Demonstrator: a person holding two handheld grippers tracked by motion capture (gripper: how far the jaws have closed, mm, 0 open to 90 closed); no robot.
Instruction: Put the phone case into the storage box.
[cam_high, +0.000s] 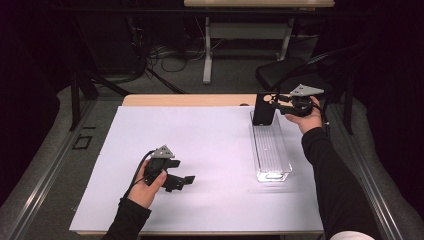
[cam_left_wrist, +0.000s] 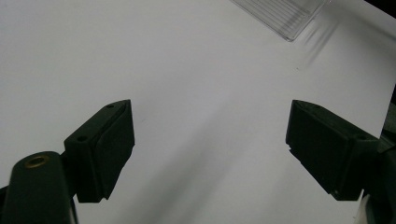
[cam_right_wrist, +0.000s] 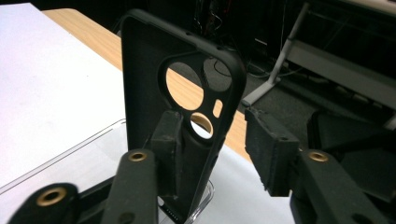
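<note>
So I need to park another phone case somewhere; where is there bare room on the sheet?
The white sheet is bare between the left gripper and the clear tray, and along its far-left part. It is crowded at the tray's far end, where the black phone case stands by the right gripper.

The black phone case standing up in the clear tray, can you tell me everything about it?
The black phone case looks like matte, rubbery plastic, with one big round camera hole and smaller cutouts near its top. It stands upright at the far end of the long clear plastic tray. The right gripper is open around it; one pad sits against it, the other stands apart.
</note>
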